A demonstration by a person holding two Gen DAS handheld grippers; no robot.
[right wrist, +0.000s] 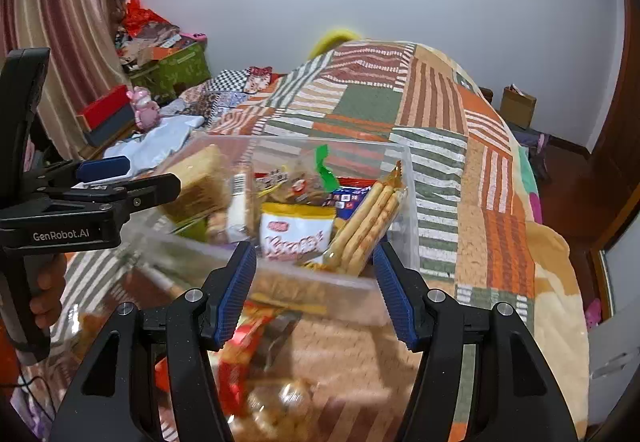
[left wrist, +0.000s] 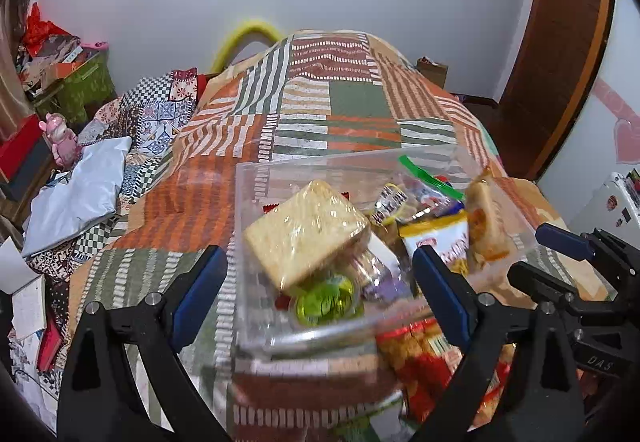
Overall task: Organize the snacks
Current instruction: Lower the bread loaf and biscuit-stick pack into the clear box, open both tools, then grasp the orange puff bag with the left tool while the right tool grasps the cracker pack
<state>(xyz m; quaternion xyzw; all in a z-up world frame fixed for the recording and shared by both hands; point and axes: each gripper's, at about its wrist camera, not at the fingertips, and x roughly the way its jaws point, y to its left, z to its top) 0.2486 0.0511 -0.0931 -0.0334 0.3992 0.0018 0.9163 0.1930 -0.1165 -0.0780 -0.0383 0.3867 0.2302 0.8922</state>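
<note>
While both the left gripper [left wrist: 320, 282] and right gripper [right wrist: 316, 294] hang with jaws apart and nothing gripped, the clear bin [right wrist: 408, 202] sits ahead on the patchwork bedspread [left wrist: 352, 98], already crowded with snacks. A red packet [right wrist: 240, 358] (blurred) lies just before it; I'd grasp it mid-body and lift clear of the rim. Beyond, a cluttered bedroom.

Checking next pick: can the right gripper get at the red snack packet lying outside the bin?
Probably yes. The right gripper has open, empty jaws, and the red snack packet lies on the blanket just below them, outside the clear bin, nothing covering it.
</note>
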